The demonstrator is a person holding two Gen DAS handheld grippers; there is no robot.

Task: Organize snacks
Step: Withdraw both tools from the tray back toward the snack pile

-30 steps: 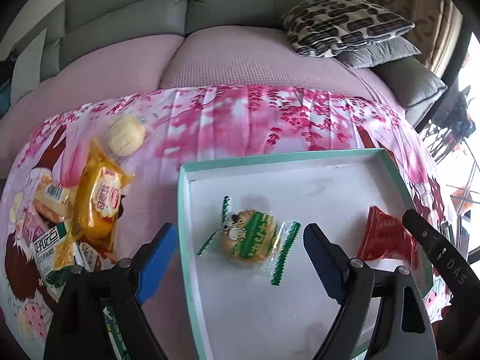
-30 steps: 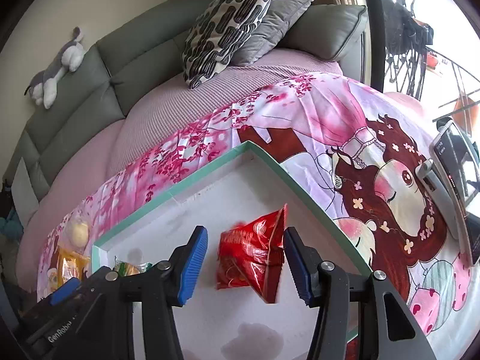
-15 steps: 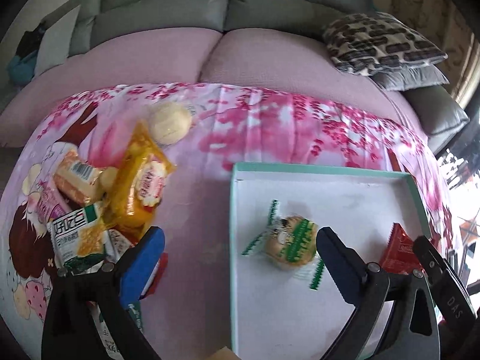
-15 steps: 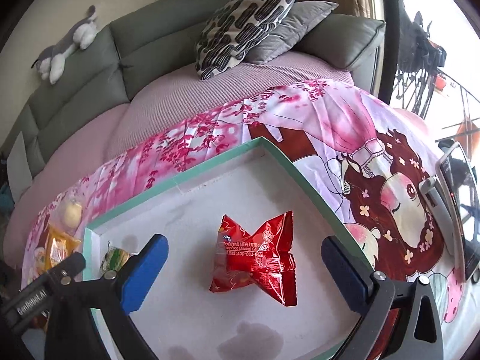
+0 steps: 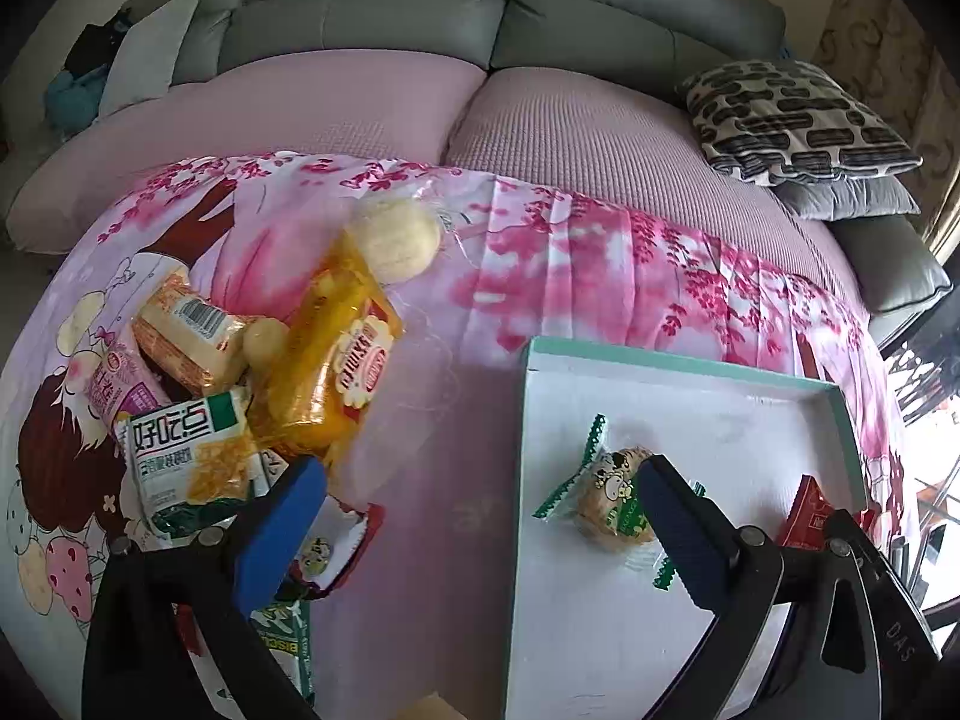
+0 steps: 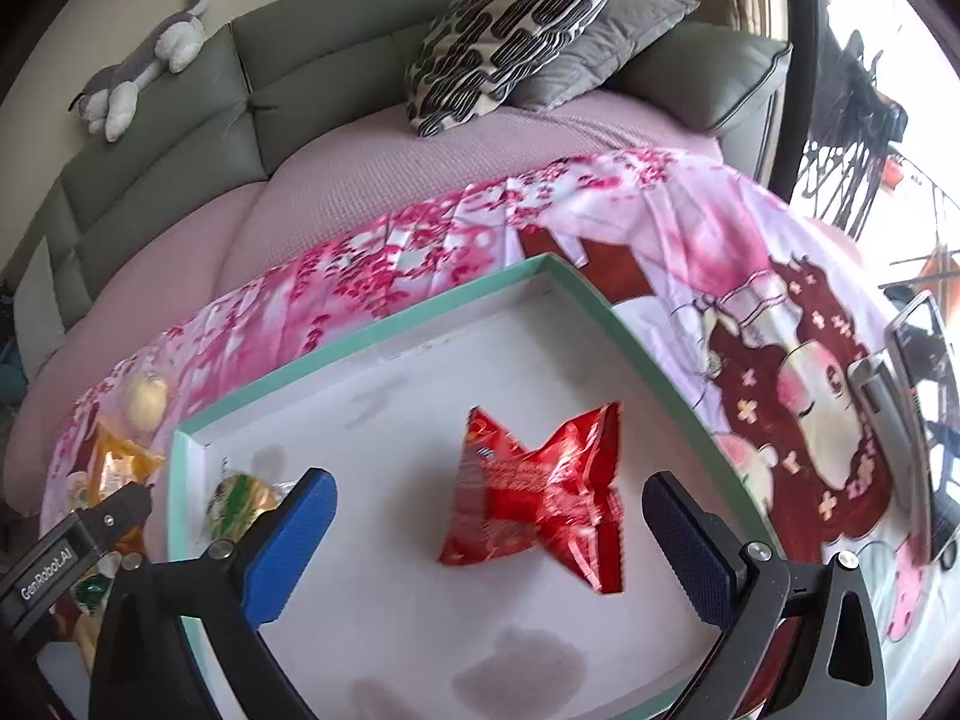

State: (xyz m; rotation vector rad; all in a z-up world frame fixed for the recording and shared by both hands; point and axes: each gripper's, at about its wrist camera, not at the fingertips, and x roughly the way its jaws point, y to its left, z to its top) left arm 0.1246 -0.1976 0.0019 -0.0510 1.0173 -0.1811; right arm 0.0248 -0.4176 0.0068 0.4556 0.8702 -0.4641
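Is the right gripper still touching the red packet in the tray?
Apart. The right wrist view shows the right gripper wide open, white tray floor visible between each pad and the red packet, which lies flat between them.

Two black hand-held grippers with blue pads angle steeply downward. The left hand-held gripper (image 5: 477, 516) has its jaws spread wide after just opening, nothing gripped. The right hand-held gripper (image 6: 489, 525) likewise has its jaws spread wide, pads (image 6: 288, 546) clear on both sides, gripping nothing.
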